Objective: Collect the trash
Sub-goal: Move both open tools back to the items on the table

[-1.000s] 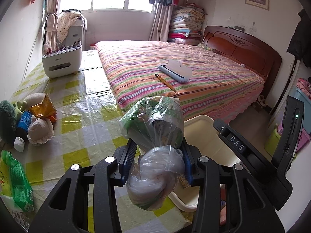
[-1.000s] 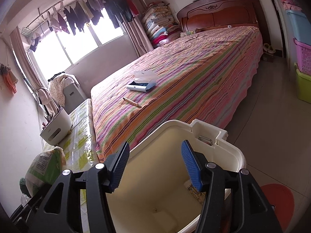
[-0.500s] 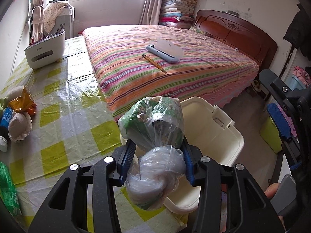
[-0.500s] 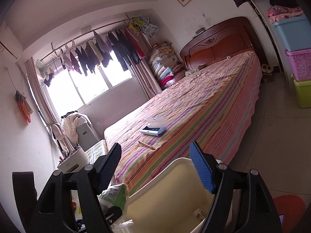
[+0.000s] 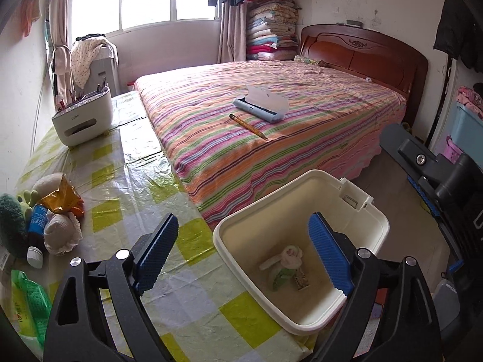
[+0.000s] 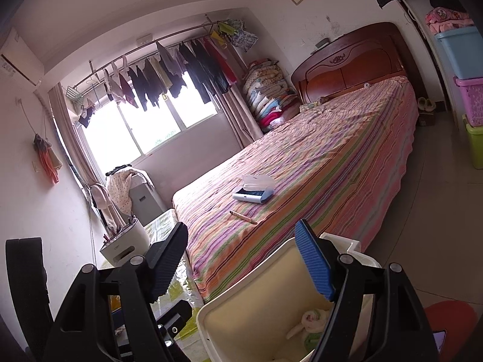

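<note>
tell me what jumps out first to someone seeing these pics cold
The striped bed fills the middle of the room, with a blue case and a pencil lying on it. Nearer, a cream bin stands by the checked table, a tied plastic bag at its bottom. The left hand-held gripper hangs over the bin, its jaws opening with nothing between them.

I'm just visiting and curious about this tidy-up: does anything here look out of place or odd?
A pencil and an open blue case lie loose on the striped bed, odd spots for them. On the checked table, a crumpled orange wrapper sits among soft toys. The knotted bag is in the cream bin.
</note>
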